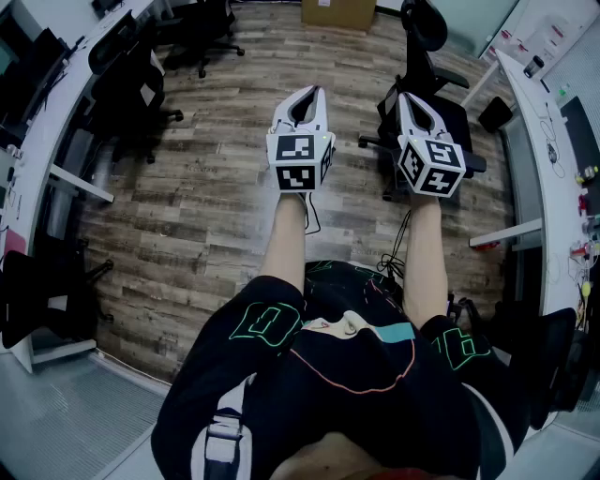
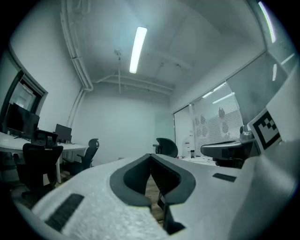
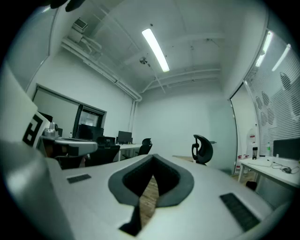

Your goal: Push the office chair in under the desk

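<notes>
The black office chair [image 1: 433, 103], with a high headrest, stands on the wood floor, pulled out from the white desk [image 1: 548, 178] along the right. It also shows small and far ahead in the right gripper view, chair [image 3: 202, 149], and in the left gripper view, chair [image 2: 167, 147]. My left gripper [image 1: 308, 92] is held level over the floor, to the left of the chair, shut and empty [image 2: 150, 157]. My right gripper [image 1: 411, 97] hovers just short of the chair, also shut with nothing between its jaws [image 3: 152, 157]. Neither touches the chair.
A second long white desk [image 1: 42, 141] with monitors runs along the left, with black chairs [image 1: 131, 80] tucked by it. A cardboard box [image 1: 337, 11] sits at the far wall. A black bin [image 1: 494, 113] stands beside the right desk. Another black chair [image 1: 548, 366] is near right.
</notes>
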